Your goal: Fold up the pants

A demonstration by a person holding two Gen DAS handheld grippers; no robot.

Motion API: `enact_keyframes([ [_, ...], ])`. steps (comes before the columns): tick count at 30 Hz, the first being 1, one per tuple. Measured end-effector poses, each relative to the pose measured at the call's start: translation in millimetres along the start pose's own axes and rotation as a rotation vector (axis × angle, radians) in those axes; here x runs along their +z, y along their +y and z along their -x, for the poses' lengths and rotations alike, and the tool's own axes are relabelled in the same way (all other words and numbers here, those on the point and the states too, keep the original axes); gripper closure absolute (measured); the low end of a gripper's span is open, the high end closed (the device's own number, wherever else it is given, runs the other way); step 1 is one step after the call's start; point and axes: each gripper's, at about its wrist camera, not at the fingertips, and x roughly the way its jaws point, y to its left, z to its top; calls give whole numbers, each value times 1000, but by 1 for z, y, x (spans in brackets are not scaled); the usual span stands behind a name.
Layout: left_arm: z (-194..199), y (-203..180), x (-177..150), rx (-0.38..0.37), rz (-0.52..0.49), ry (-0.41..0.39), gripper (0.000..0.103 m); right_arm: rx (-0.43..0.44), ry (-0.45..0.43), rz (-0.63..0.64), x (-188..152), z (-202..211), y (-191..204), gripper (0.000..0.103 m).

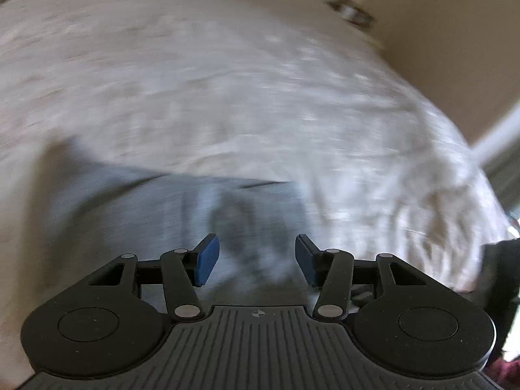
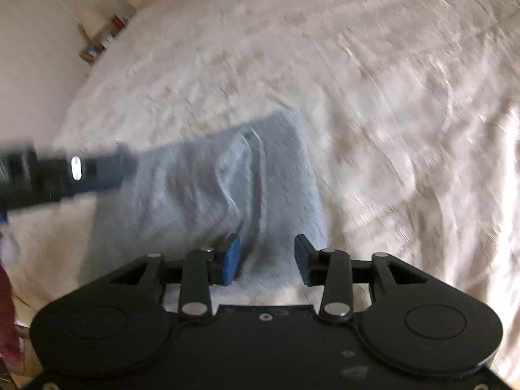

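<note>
Light blue-grey pants (image 2: pixel 208 191) lie folded in a compact block on a white bedspread (image 2: pixel 373 97). In the left wrist view the pants (image 1: pixel 169 214) sit just ahead of my left gripper (image 1: pixel 256 260), which is open and empty above them. My right gripper (image 2: pixel 267 258) is open and empty over the pants' near edge. The left gripper also shows in the right wrist view (image 2: pixel 65 172), reaching in from the left over the pants' far left corner. Both views are motion-blurred.
The bedspread (image 1: pixel 260 81) fills most of both views. A beige wall (image 1: pixel 455 48) stands beyond the bed's right edge. A small shelf with items (image 2: pixel 100 42) stands against a wall at the far left. A dark red cloth (image 2: pixel 8 318) hangs at the near left.
</note>
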Motion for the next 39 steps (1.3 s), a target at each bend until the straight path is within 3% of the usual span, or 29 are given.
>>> enact_keyframes([
  [4, 3, 38, -9, 177, 89, -4, 53, 70, -15, -17, 9, -3, 5, 53],
  [9, -2, 76, -18, 296, 219, 12, 53, 78, 22, -13, 11, -17, 17, 50],
  [11, -13, 82, -21, 294, 233, 51, 53, 76, 51, -6, 9, -22, 19, 50],
  [14, -34, 72, -28, 213, 174, 128, 52, 56, 73, 3, 5, -34, 22, 49],
  [16, -40, 58, -31, 188, 77, 156, 38, 49, 84, -4, 2, -39, 22, 48],
  [18, -38, 51, -32, 173, 29, 155, 38, 45, 96, -7, 2, -44, 19, 47],
  [22, -20, 57, -33, 141, 74, 112, 38, 38, 99, -23, 2, -52, 17, 45],
  [28, 7, 72, -46, 194, 121, 55, 38, -36, 10, -15, 3, -45, 22, 42],
  [30, 13, 78, -48, 217, 139, 49, 38, -47, 27, -29, 3, -50, 18, 41],
  [39, 24, 110, -51, 283, 252, 44, 38, 99, 107, -113, 5, -71, 11, 41],
])
